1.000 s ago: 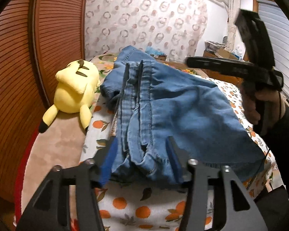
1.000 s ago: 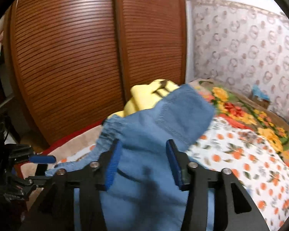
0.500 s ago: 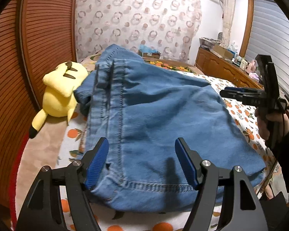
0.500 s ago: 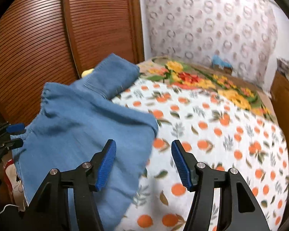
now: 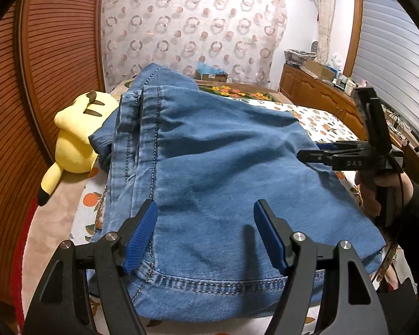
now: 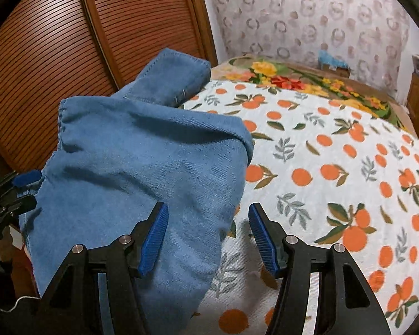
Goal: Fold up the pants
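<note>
Nearest, the left gripper (image 5: 205, 230) hangs open and empty over the hem of the jeans (image 5: 223, 173), which lie folded on the orange-print bedspread (image 6: 335, 167). The right gripper (image 6: 208, 236), tilted downward and also open with nothing gripped, hovers at their far side edge. A fold seems just laid down; next likely comes smoothing or regripping an edge for another fold.
</note>
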`<action>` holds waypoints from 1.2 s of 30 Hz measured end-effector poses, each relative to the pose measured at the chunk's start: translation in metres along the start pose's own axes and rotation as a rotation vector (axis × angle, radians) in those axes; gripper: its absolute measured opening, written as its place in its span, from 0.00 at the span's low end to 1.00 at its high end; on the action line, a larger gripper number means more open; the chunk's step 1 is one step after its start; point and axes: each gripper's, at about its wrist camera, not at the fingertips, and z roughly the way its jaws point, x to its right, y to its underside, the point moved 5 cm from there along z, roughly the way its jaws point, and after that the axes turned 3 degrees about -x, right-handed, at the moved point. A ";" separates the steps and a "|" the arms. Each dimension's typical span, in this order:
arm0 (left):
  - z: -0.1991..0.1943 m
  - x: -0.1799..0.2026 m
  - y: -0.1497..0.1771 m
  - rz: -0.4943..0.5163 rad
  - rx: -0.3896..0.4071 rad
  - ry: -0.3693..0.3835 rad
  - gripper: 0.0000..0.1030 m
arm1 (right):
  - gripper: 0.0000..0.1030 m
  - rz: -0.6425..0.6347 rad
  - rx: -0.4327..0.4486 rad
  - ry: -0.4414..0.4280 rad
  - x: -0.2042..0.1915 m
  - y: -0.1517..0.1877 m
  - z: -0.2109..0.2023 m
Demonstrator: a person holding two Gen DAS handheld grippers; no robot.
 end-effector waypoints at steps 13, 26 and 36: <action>0.003 0.002 0.000 0.003 -0.006 -0.002 0.70 | 0.60 0.007 -0.016 -0.053 0.005 -0.008 0.020; 0.007 0.005 -0.004 0.007 -0.006 -0.010 0.70 | 0.10 -0.060 0.137 -0.123 -0.013 -0.023 -0.038; -0.004 0.043 -0.032 0.077 0.049 0.033 0.70 | 0.10 -0.073 0.220 0.071 0.027 -0.044 -0.130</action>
